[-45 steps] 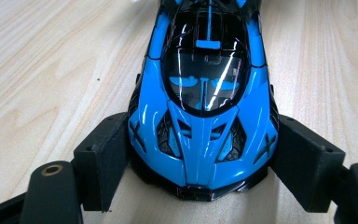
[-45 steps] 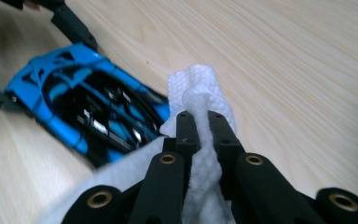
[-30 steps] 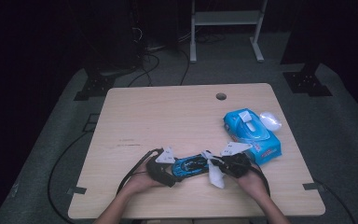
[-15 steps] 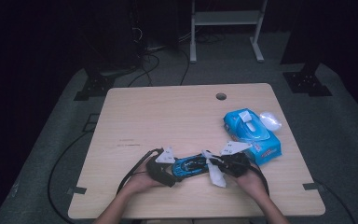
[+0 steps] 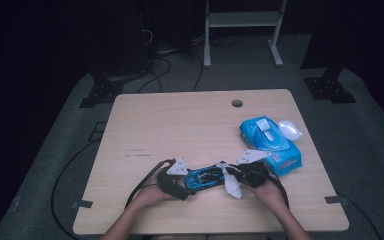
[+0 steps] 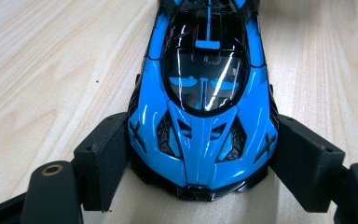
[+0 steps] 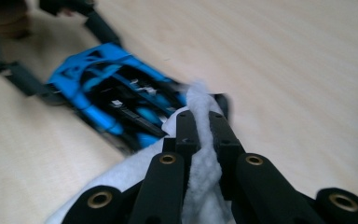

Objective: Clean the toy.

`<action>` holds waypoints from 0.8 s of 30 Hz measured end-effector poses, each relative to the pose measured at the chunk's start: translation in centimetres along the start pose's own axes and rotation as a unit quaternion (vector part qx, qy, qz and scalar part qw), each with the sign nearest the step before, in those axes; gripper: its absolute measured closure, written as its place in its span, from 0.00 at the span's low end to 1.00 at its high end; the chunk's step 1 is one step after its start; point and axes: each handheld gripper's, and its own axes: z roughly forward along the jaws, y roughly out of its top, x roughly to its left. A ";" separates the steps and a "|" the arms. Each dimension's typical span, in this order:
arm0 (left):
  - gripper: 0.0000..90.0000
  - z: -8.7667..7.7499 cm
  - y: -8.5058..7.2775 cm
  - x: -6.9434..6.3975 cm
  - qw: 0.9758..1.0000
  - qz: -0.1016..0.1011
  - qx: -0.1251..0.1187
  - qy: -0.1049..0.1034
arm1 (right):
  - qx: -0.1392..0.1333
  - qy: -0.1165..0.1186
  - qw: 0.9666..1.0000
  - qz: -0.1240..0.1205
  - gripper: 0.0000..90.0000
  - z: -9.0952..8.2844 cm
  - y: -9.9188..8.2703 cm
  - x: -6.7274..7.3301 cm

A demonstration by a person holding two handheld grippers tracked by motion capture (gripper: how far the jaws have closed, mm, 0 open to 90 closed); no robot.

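High view far above the table (image 5: pixel 145 130); claw views close, sharing the toy car (image 6: pixel 204 112).

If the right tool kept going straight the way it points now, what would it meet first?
Most likely the blue-and-black toy car: the right tool, shut on a white wipe, points at the car's near end, apparently touching or almost there.

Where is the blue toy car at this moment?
In the high view, the blue toy car lies near the table's front edge, between the left hand-held gripper and the white wipe.
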 end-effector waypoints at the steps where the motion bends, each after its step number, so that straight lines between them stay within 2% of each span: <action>1: 0.27 0.0 0.0 0.0 1.000 0.000 0.000 0.000 | -0.008 -0.004 1.000 0.004 0.93 -0.3 0.1 -0.2; 6: 0.27 0.0 0.0 0.0 1.000 -0.001 -0.002 -0.001 | -0.044 -0.018 0.999 0.014 0.93 -1.6 0.7 -0.3; 9: 0.27 0.0 0.0 0.0 1.000 0.001 -0.001 0.000 | -0.054 -0.008 0.998 0.009 0.93 -1.6 1.1 0.3; 11: 0.27 0.0 0.0 0.0 1.000 0.001 0.000 0.000 | -0.050 0.005 0.999 0.002 0.93 -1.1 1.2 1.1; 15: 0.27 0.0 0.0 0.0 1.000 -0.002 -0.001 -0.001 | -0.020 0.028 0.999 -0.035 0.93 0.7 1.2 2.5; 17: 0.27 0.0 0.0 0.0 1.000 0.000 -0.001 -0.001 | -0.003 0.023 0.999 -0.047 0.93 1.3 0.8 2.6; 19: 0.27 0.0 0.0 0.0 1.000 0.000 -0.001 -0.001 | 0.016 0.005 0.999 -0.051 0.93 1.5 0.2 2.2; 22: 0.27 0.1 0.0 0.0 1.000 0.000 -0.002 -0.001 | 0.014 0.008 0.999 -0.031 0.93 1.0 -0.1 1.5; 24: 0.27 0.0 0.0 0.0 1.000 0.002 0.000 -0.001 | 0.014 -0.001 0.999 -0.040 0.93 0.9 0.1 1.7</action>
